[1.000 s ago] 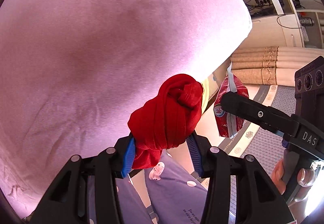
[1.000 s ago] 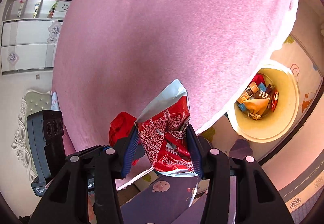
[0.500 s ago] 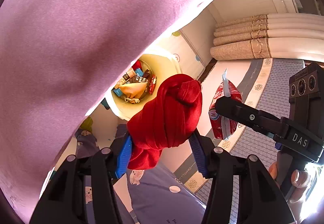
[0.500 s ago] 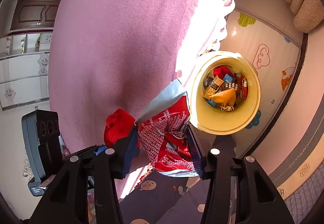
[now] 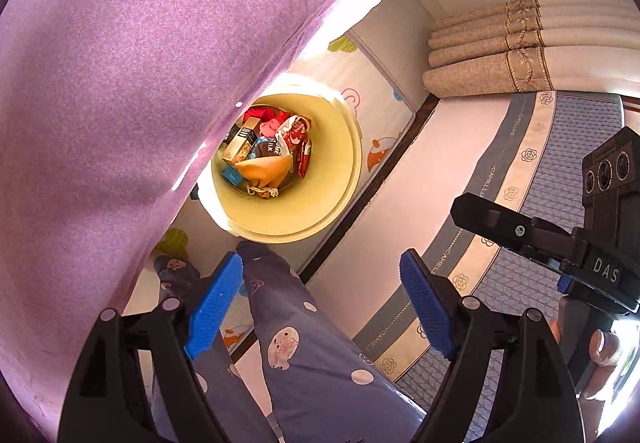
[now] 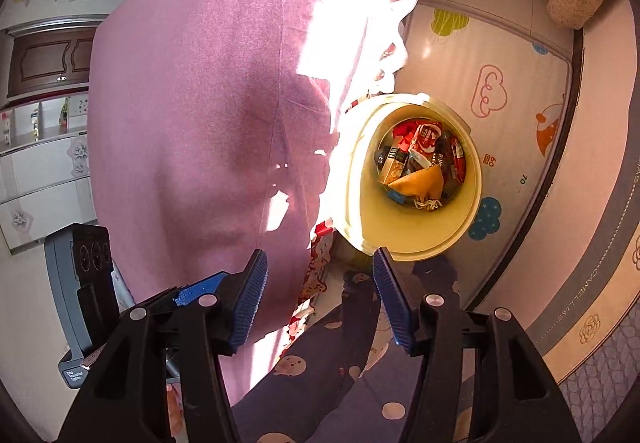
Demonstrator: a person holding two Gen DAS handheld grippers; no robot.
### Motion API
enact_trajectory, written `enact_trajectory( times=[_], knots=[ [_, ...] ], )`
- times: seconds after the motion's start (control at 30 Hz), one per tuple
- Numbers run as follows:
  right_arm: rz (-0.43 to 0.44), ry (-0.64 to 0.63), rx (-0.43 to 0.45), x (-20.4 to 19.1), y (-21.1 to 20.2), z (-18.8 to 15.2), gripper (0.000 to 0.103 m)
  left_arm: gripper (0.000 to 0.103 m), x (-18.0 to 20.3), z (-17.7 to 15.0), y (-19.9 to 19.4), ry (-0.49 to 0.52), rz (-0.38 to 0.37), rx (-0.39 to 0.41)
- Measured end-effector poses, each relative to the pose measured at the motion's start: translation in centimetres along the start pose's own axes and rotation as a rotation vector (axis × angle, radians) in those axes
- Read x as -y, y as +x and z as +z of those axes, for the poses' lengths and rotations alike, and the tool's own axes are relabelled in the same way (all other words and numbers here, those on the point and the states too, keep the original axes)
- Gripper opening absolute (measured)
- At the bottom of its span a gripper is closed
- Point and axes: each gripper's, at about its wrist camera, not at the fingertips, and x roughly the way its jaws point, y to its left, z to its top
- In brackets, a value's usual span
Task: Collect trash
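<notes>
Both sets of fingers are spread apart and empty, left gripper [image 5: 320, 307] and right gripper [image 6: 318, 293] poised above the yellow bin [image 5: 344, 163], trash [image 5: 266, 153] piled inside beside the pink bed [image 5: 140, 63].

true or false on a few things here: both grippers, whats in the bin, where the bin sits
1. The left gripper is open and empty. True.
2. The right gripper grips a red snack bag. False: it is open, nothing between its fingers.
3. The yellow bin holds trash. True: a snack bag and an orange cloth lie inside.
4. The bin stands on the pink bedspread. False: it stands on the floor mat beside it.
</notes>
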Motion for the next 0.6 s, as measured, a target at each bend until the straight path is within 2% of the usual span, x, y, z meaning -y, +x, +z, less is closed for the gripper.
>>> enact_trajectory(
  times=[0.33, 0.6],
  knots=[
    [0.011, -0.015, -0.002, -0.7, -0.8, 0.7, 0.054, 0.081, 1.4, -0.1, -0.7, 0.020, 0.016, 0.022],
    [-0.004, -0.064, -0.014, -2.5, -0.8, 0.7, 0.054, 0.081, 0.7, -0.7, -2.3, 0.000, 0.006, 0.057]
  ],
)
